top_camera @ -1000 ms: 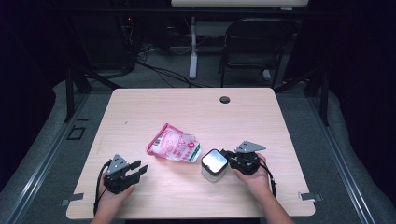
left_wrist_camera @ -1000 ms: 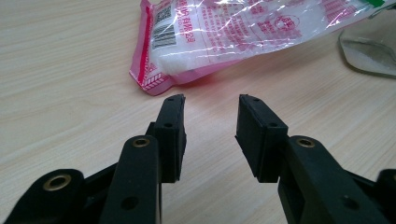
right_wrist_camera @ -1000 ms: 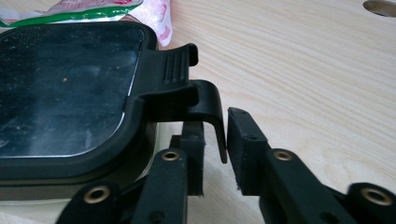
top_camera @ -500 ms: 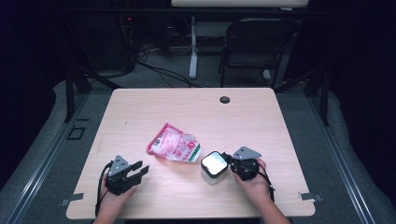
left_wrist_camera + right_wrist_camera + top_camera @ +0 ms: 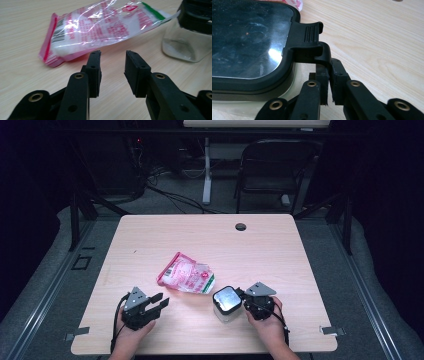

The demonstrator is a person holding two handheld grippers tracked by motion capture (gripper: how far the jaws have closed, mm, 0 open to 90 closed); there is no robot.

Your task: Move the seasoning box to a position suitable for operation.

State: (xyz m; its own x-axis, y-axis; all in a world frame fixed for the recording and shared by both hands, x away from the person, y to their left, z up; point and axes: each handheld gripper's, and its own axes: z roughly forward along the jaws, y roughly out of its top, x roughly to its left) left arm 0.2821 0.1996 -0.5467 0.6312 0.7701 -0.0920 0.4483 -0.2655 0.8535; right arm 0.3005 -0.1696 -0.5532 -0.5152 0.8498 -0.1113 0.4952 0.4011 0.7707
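Right gripper [image 5: 329,82] clamped on the jar lid's latch [image 5: 312,40], jar [image 5: 226,304] just left of it.

Overhead table [image 5: 150,245] view, two close-ups

Two handheld black tools, left tool [image 5: 161,301] & right tool [image 5: 239,295], each w/ grey three-cornered plate on top & black cable trailing back. Jaws matte black w/ brass-ringed screw holes, flat ribbed pads [image 5: 94,67]. Forearms bare.
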